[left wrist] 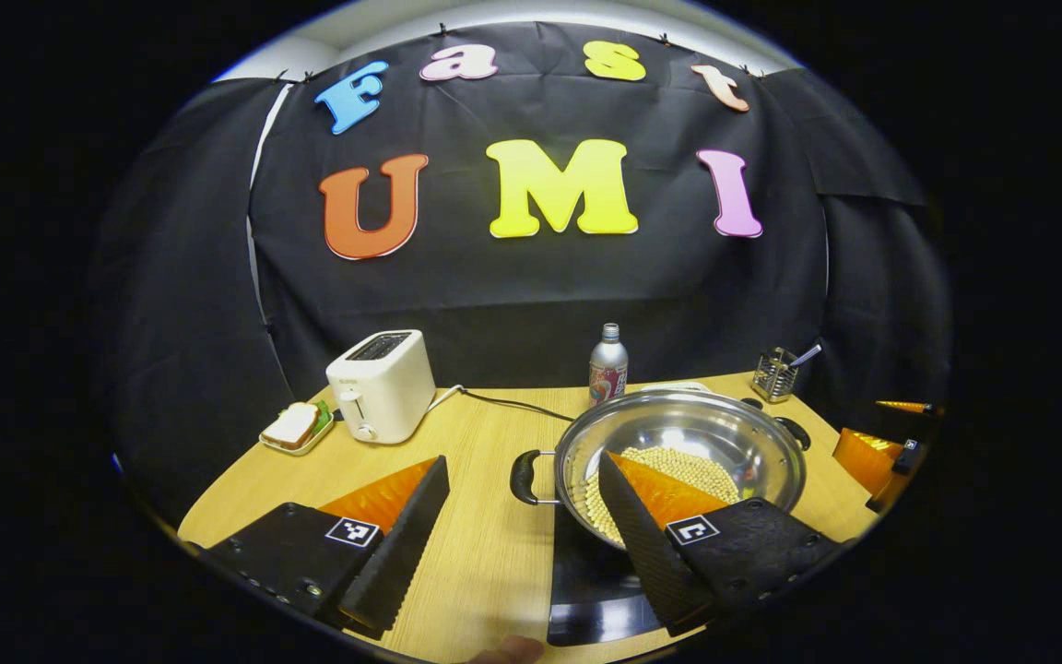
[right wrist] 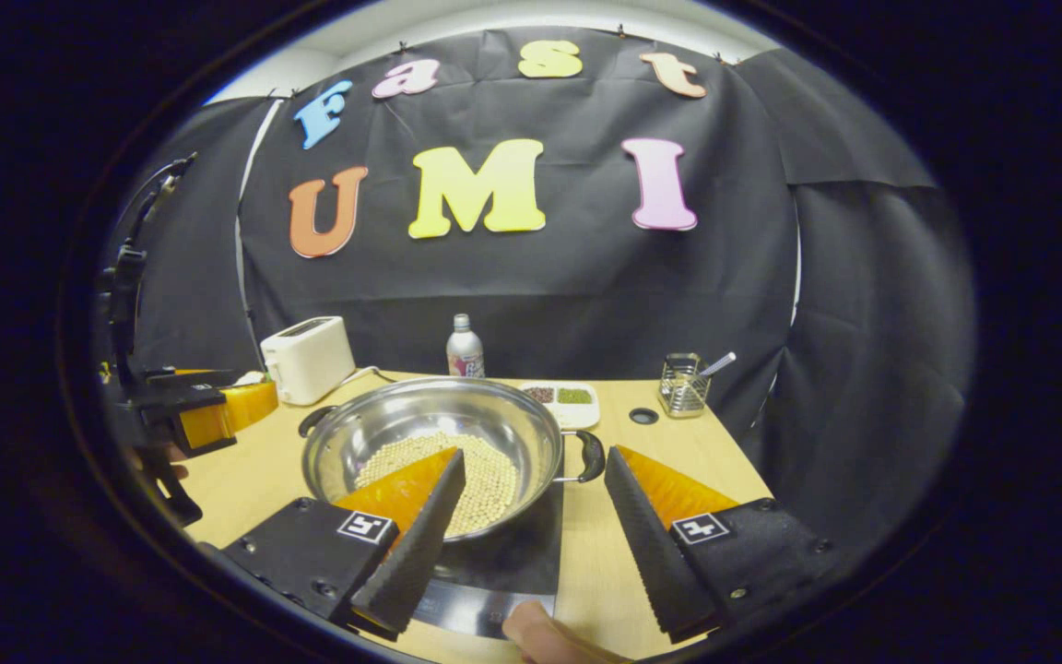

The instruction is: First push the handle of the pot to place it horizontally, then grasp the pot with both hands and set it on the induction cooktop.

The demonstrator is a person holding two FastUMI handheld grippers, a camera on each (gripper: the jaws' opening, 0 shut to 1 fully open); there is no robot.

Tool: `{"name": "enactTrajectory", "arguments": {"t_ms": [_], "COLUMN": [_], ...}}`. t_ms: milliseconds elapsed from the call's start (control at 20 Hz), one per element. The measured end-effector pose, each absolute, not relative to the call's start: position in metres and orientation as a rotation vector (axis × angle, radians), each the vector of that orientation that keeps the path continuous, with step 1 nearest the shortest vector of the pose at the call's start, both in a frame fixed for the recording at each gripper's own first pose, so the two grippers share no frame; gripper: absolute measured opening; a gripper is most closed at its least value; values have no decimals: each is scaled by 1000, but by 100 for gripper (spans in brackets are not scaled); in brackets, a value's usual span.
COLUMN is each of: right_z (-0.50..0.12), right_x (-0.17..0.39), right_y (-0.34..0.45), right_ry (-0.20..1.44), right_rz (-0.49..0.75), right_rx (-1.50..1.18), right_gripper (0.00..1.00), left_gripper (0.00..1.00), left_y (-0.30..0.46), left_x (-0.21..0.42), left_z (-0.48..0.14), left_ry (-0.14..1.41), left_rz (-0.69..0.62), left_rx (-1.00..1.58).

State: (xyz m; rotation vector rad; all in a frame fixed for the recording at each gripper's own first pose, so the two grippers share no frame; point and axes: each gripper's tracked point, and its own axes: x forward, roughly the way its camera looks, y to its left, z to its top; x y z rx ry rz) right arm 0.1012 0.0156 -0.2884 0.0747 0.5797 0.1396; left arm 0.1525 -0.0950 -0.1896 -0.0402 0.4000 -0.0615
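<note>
The steel pot point(left wrist: 725, 433) point(right wrist: 420, 420) holds pale beans and sits on the black induction cooktop point(left wrist: 591, 581) point(right wrist: 508, 558). Its two black handles point sideways, one to each side point(left wrist: 524, 477) point(right wrist: 589, 456). My left gripper point(left wrist: 524, 461) is open, hovering near the pot's left handle, its right finger point(left wrist: 642, 526) overlapping the bowl. My right gripper point(right wrist: 533, 456) is open too, near the right handle, its left finger point(right wrist: 416, 539) over the bowl. Each gripper also appears in the other's view, apart from the pot: the right one point(left wrist: 872, 456), the left one point(right wrist: 208, 410).
A white toaster point(left wrist: 382, 385) point(right wrist: 308, 358) with its cable, a sandwich plate point(left wrist: 296, 427), a bottle point(left wrist: 607, 365) point(right wrist: 465, 347), a wire utensil rack point(left wrist: 775, 373) point(right wrist: 684, 385) and a small dish of beans point(right wrist: 560, 398) stand along the back of the wooden table point(left wrist: 485, 516). A finger point(right wrist: 540, 636) shows at the bottom.
</note>
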Motion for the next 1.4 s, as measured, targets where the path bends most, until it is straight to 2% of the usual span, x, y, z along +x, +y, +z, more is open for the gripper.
{"name": "enactTrajectory", "arguments": {"t_ms": [350, 650, 900, 1200, 1250, 1300, 1400], "right_z": [-227, -168, -112, -56, -51, -44, -41], "right_x": [47, 3, -29, -60, -64, -68, -74], "right_y": [2, -17, -27, -42, -40, -41, -43], "right_ry": [474, 356, 301, 220, 205, 188, 164], "right_rz": [84, 15, 9, -18, -18, -29, -41], "right_rx": [67, 111, 123, 67, 72, 85, 101], "right_gripper": [97, 99, 99, 98, 98, 99, 98], "left_gripper": [97, 96, 96, 96, 100, 96, 96], "left_y": [-86, -62, -59, -33, -28, -25, -21], "left_x": [81, 21, -28, -70, -74, -77, -78], "left_z": [-123, -75, -35, -5, -3, -2, -3], "left_ry": [267, 152, 78, 17, 6, -3, -9], "left_rz": [-55, 37, 47, 63, 67, 67, 63], "left_rx": [-47, 49, 45, -41, -47, -52, -66]}}
